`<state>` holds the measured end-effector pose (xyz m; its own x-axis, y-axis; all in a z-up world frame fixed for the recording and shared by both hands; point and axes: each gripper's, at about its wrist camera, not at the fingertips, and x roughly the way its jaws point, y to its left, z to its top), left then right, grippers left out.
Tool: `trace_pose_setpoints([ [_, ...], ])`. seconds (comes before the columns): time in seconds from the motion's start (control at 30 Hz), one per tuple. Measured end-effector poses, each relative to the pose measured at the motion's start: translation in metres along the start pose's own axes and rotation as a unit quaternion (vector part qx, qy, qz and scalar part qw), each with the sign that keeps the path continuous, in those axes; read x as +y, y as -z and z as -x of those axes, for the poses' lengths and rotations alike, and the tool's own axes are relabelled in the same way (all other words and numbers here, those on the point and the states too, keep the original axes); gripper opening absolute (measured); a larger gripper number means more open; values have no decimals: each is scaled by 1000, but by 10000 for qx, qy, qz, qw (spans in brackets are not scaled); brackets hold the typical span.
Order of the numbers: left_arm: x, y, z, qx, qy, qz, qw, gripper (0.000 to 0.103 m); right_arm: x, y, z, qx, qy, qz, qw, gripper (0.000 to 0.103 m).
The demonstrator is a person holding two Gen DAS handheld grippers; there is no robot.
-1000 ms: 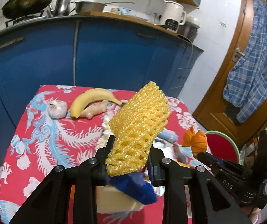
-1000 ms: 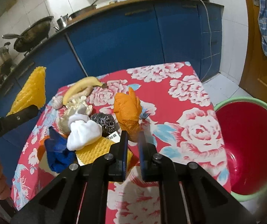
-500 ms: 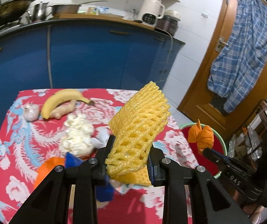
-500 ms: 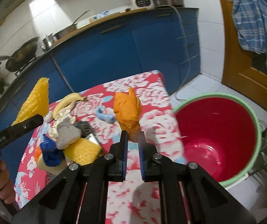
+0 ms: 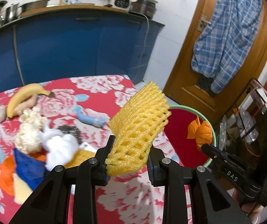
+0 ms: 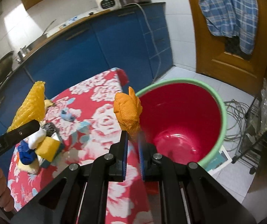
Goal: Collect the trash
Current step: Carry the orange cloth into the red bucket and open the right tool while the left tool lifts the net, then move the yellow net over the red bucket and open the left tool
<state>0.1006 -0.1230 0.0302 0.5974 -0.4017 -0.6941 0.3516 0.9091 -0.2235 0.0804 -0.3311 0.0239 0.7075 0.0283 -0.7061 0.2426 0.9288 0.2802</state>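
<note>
My left gripper (image 5: 129,160) is shut on a yellow foam fruit net (image 5: 139,128) and holds it above the table's right part. My right gripper (image 6: 132,140) is shut on a crumpled orange wrapper (image 6: 127,110), held at the near rim of a red bucket with a green rim (image 6: 182,130) that stands on the floor beside the table. In the left wrist view the orange wrapper (image 5: 200,130) hangs over the bucket (image 5: 178,127). The net also shows at the left of the right wrist view (image 6: 30,108).
On the red floral tablecloth (image 5: 99,93) lie a banana (image 5: 23,97), ginger, garlic, a light blue piece (image 5: 90,119), a white wad (image 5: 60,147), a dark scourer, a yellow sponge (image 6: 47,147) and blue cloth (image 5: 30,166). Blue cabinets stand behind, a wooden door and wire rack at right.
Both grippers have swung right with their loads. The orange wrapper has moved from over the table to the bucket's rim. The net has moved toward the table's right edge.
</note>
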Motion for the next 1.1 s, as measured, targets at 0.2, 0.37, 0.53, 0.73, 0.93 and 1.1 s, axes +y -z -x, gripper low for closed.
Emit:
trace_pose_setpoints([
  [0.2,-26,2,-17,165,95,-224,9996,30,-25,4,-3,59,185,-260,9995,17],
  [0.37,-43,1,-30,287,189,-372,9987,30,-44,7,-3,37,321,-430,9986,18],
  [0.53,-61,2,-46,427,277,-553,9972,30,-56,8,4,-49,392,-481,9981,23],
  [0.73,-82,3,-67,635,330,-835,9939,30,-65,10,9,-88,424,-535,9976,25],
  [0.93,-98,1,-89,808,313,-1061,9906,46,-73,11,10,-82,448,-600,9972,25],
  [1.1,-100,0,-96,820,301,-1082,9903,62,-76,12,10,-60,453,-632,9970,25],
])
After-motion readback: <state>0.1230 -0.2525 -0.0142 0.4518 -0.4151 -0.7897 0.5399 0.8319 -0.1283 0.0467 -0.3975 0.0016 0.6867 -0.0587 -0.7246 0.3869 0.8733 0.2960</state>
